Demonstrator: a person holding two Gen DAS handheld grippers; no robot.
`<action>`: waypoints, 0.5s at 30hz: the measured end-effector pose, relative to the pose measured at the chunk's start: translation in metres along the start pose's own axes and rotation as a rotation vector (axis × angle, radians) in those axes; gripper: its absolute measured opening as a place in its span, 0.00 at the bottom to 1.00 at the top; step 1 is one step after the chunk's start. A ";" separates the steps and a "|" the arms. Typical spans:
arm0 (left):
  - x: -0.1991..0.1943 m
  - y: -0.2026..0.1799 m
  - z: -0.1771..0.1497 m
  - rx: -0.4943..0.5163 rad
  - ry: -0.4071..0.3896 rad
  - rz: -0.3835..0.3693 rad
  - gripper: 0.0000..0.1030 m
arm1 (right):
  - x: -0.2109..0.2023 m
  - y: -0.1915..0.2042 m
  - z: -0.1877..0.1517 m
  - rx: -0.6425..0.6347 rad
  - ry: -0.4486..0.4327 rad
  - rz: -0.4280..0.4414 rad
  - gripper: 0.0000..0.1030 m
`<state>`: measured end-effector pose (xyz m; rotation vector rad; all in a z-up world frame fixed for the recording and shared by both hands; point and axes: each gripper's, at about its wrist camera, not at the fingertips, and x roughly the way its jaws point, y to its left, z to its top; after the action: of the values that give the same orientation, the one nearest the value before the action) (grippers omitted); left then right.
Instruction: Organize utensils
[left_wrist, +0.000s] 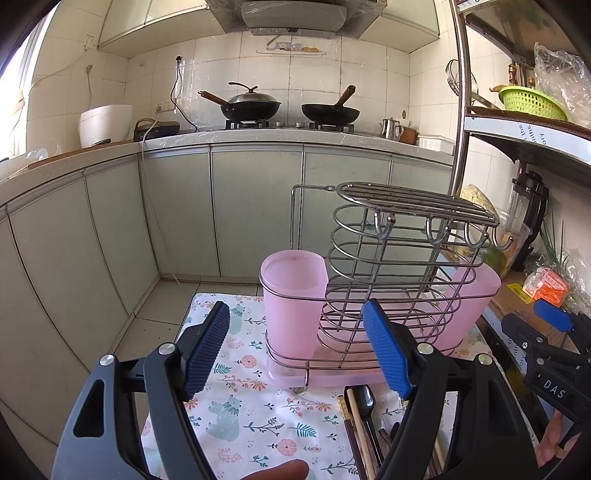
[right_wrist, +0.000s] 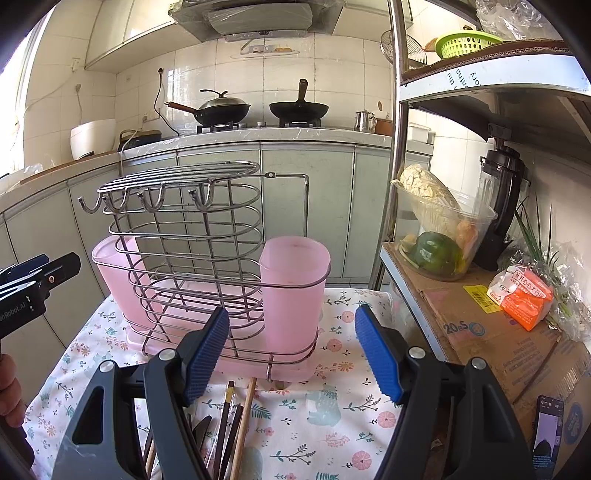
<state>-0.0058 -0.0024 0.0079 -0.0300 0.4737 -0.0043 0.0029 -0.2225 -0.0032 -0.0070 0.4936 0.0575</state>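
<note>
Nothing looks sorted yet: both the left gripper and right gripper are spread and empty, the chopsticks (with a dark spoon) lying at six o'clock of the empty wire rack.

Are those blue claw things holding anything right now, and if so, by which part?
Nothing is held. The left gripper and the right gripper are both open and bare, and the chopsticks lie untouched on the floral cloth.
</note>
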 end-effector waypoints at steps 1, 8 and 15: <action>0.000 0.000 0.000 0.000 0.000 0.000 0.73 | 0.000 0.000 0.000 0.001 0.000 0.000 0.67; 0.001 -0.002 -0.001 0.002 0.000 0.001 0.73 | -0.001 0.000 0.001 0.002 0.000 0.001 0.67; 0.001 -0.001 -0.001 0.002 0.000 0.001 0.73 | 0.000 0.000 0.000 0.003 0.000 0.000 0.67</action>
<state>-0.0055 -0.0037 0.0065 -0.0278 0.4733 -0.0038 0.0027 -0.2225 -0.0029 -0.0043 0.4934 0.0563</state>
